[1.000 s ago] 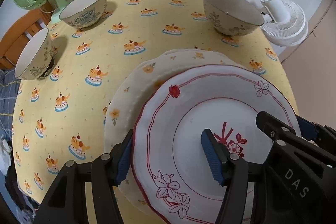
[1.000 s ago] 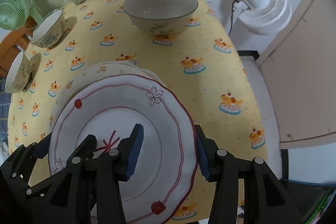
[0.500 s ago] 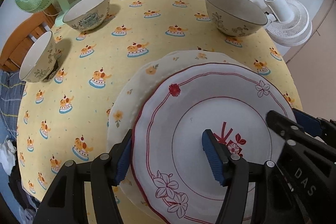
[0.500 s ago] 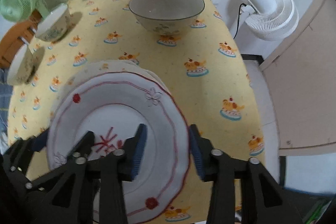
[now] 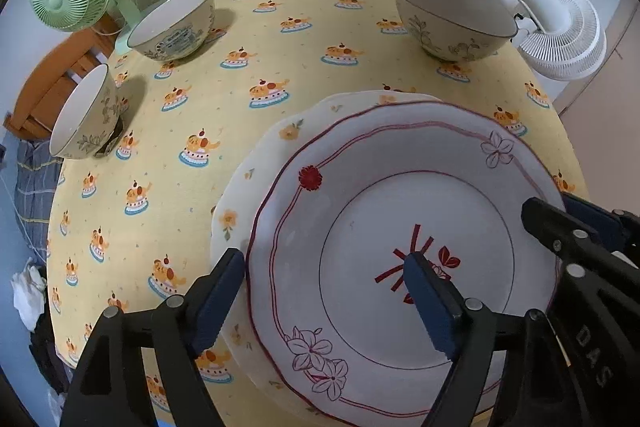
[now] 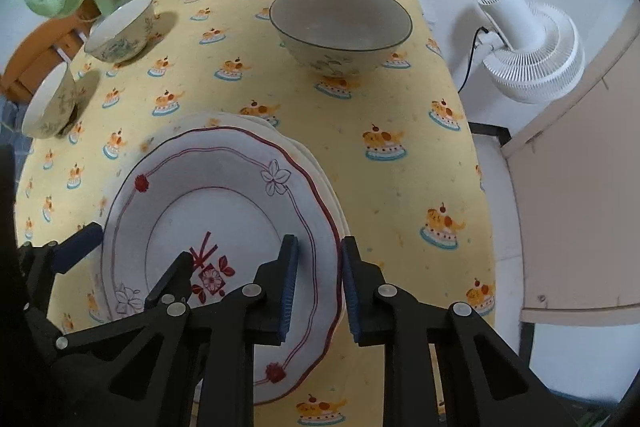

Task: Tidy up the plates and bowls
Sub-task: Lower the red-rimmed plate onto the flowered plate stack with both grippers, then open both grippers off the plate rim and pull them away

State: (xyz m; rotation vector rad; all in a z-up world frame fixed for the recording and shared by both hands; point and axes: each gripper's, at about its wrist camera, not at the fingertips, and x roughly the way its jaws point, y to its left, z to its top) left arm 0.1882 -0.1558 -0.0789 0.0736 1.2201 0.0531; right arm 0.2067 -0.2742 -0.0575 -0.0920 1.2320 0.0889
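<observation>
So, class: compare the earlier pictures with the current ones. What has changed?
The right gripper has narrowed its jaws around the red-rimmed plate edge; whether they grip is unclear. The left gripper stays open astride the opposite rim. Plates and bowls haven't moved.

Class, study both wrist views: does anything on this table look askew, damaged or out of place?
One oddity: the red-trimmed plate sits off-centre on the yellow-flowered plate, overhanging toward the right gripper, whose fingers straddle its rim. The left gripper also straddles its rim, open wide. The three bowls stand upright; nothing looks spilled or chipped.
</observation>
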